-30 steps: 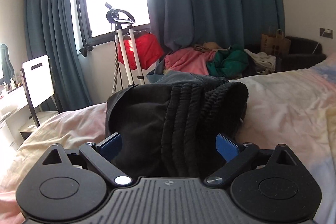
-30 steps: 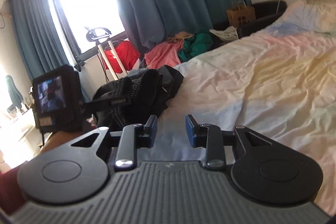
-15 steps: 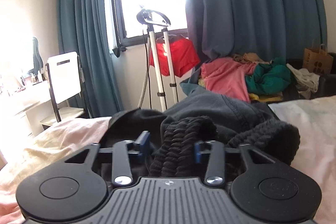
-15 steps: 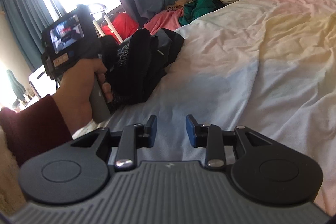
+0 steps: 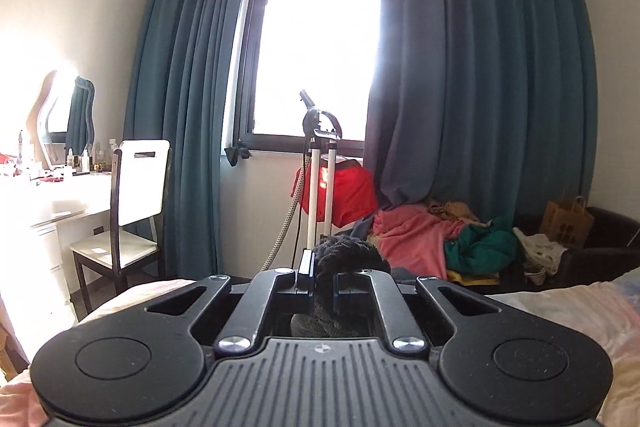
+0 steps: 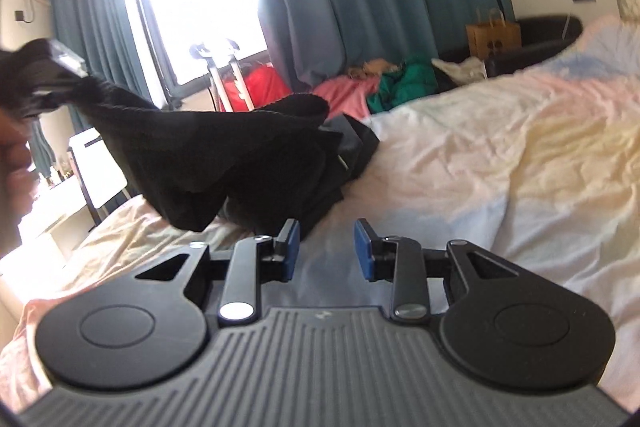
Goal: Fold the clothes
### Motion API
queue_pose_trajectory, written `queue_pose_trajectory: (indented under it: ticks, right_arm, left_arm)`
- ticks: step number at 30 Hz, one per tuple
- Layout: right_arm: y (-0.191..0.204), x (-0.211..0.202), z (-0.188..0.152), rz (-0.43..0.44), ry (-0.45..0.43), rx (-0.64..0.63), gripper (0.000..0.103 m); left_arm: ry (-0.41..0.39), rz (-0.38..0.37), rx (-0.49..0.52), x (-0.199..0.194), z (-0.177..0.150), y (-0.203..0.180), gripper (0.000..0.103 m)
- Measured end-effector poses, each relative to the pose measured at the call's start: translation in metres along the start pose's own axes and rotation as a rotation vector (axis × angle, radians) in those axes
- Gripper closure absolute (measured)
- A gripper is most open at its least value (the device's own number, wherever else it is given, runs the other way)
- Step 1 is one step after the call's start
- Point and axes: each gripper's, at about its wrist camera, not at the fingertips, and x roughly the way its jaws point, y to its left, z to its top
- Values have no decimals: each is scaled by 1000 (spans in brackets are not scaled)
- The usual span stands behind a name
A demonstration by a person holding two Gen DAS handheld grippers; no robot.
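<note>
A black knitted garment (image 6: 224, 147) is pinched by the left gripper (image 5: 322, 279) and lifted off the bed (image 6: 500, 155).

Nearest in the right wrist view, the right gripper (image 6: 327, 254) is held low over the sheet, its jaws parted with nothing between them. The left gripper's jaws have just been closing and are pressed on a knitted fold, which blocks the view between its fingers. The garment is stretched from that grip down to a dark pile (image 6: 344, 147) at the bed's edge. Beyond are seen a garment steamer (image 5: 320, 179), a white chair (image 5: 136, 203), a heap of pink and green clothes (image 5: 440, 239), a paper bag (image 5: 566, 221), teal curtains (image 5: 480, 75) and a bright window (image 5: 316, 39).
</note>
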Motion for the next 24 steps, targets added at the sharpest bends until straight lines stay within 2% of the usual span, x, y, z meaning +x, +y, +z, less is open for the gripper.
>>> queue_pose_trajectory:
  ticks: [3, 6, 10, 12, 15, 17, 19, 21, 24]
  right_arm:
    - [8, -16, 7, -1, -35, -44, 69]
    - [14, -33, 12, 13, -27, -54, 68]
    - [33, -47, 10, 34, 37, -117, 68]
    - [45, -48, 3, 81, 82, -145, 68]
    - [67, -43, -12, 150, 151, -221, 68]
    - [79, -36, -24, 168, 197, -271, 68]
    - [91, -30, -37, 185, 252, -323, 61]
    - [100, -23, -47, 197, 295, -367, 51]
    - [113, -16, -63, 185, 333, -422, 47]
  left_arm:
    - [-18, -24, -31, -54, 5, 42, 95]
    - [-6, -44, -49, -101, -2, 86, 95]
    - [79, -33, -49, -134, -39, 140, 95]
    - [164, -19, -93, -134, -68, 167, 95]
    - [239, 35, -123, -132, -102, 204, 95]
    - [257, 44, -122, -131, -112, 222, 94]
    - [290, 47, -180, -126, -114, 243, 94]
    - [321, 37, -227, -122, -115, 255, 94]
    - [343, 39, -251, -119, -117, 260, 93]
